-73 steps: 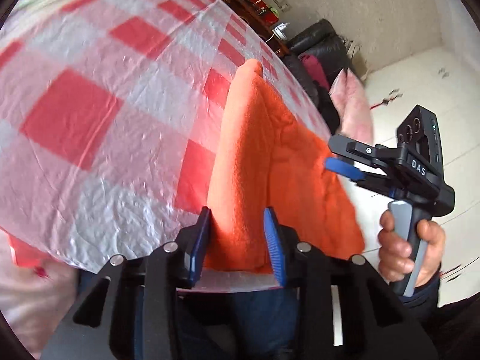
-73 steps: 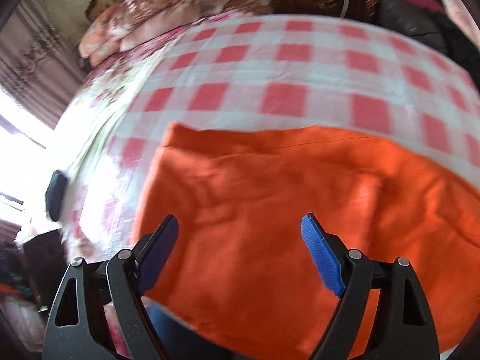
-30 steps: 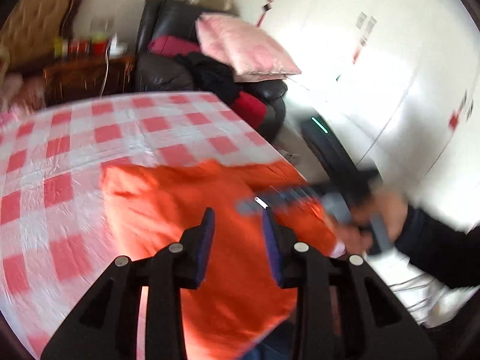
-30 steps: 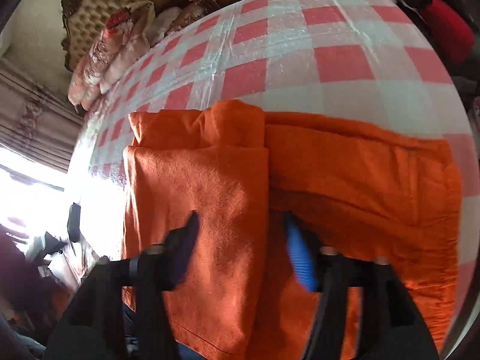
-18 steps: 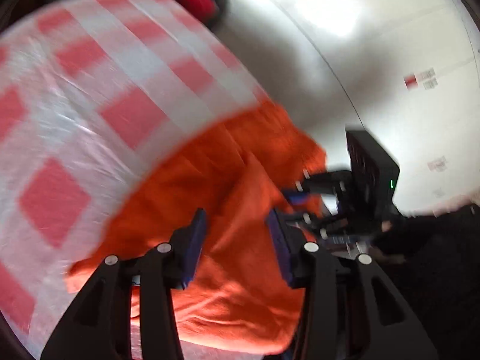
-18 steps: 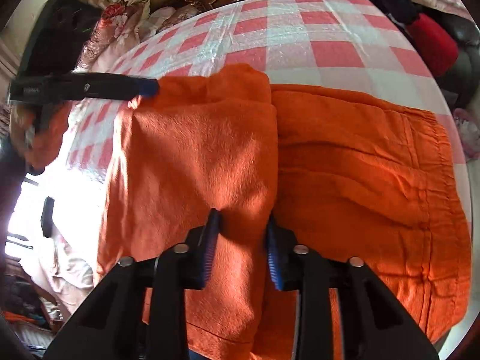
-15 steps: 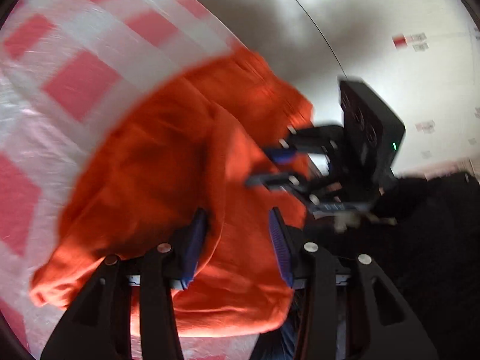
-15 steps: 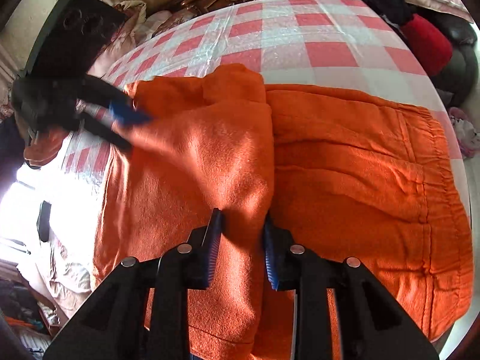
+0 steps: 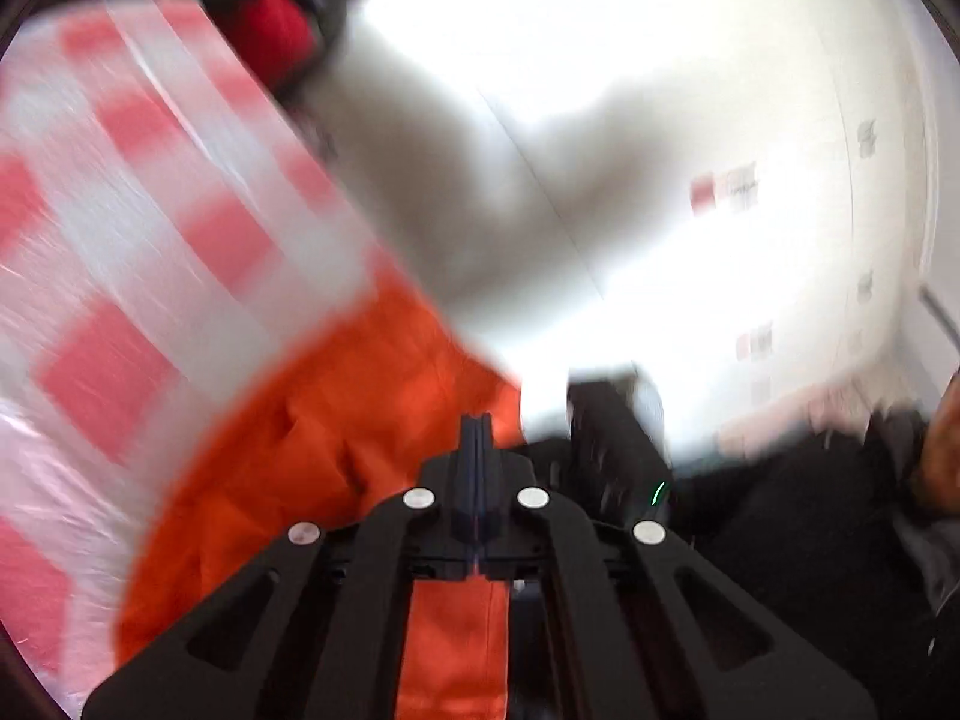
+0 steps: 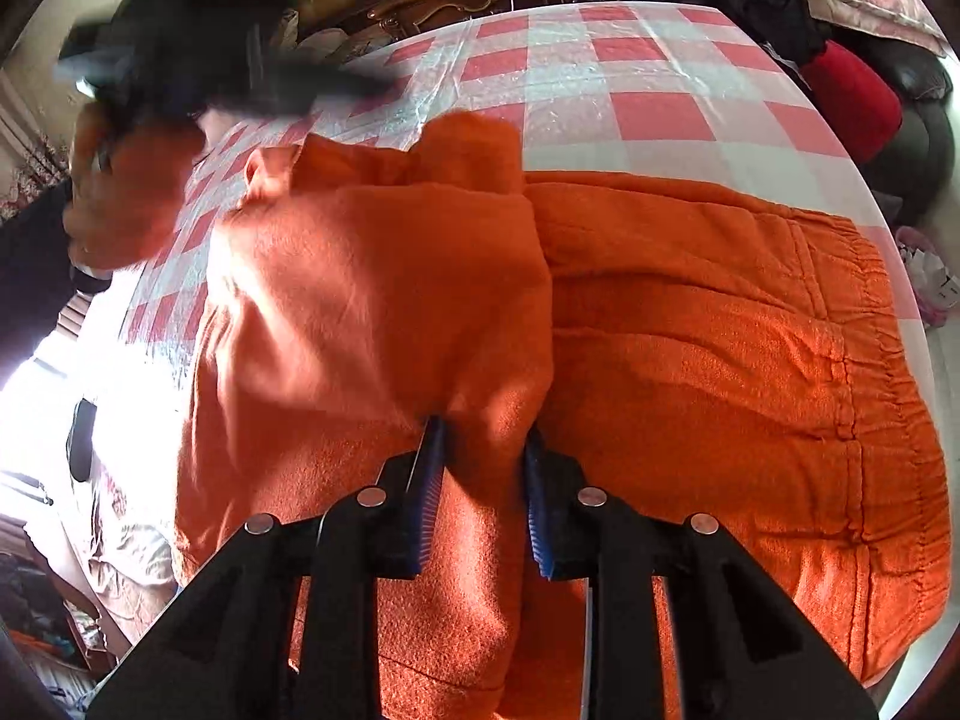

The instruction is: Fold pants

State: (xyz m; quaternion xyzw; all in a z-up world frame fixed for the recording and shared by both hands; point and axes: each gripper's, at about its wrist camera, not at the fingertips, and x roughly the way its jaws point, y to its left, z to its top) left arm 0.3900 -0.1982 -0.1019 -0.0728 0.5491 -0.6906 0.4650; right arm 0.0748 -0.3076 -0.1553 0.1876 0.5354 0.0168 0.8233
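Tools over orange pants [image 10: 690,324].
Right tool [image 10: 483,468] pinches a raised fold; left tool [image 9: 475,438] clenched empty beyond it, blurred.

Left wrist view smeared by motion blur, checked tablecloth [image 9: 150,252] edges soft, dark shape [image 9: 612,420] beyond the orange pants [image 9: 336,444] unreadable, left gripper [image 10: 240,78] a dark streak in the right view — pants' near edge cut off below.

Daylight floods in hard. The left wrist view is smeared with motion blur; the white floor [image 9: 690,90] blows out and the checked cloth [image 9: 120,240] streaks. The right wrist view is sharp, except the blurred left gripper [image 10: 372,84]. Window glare [image 10: 36,396] burns its left edge; fisheye bends both rims.
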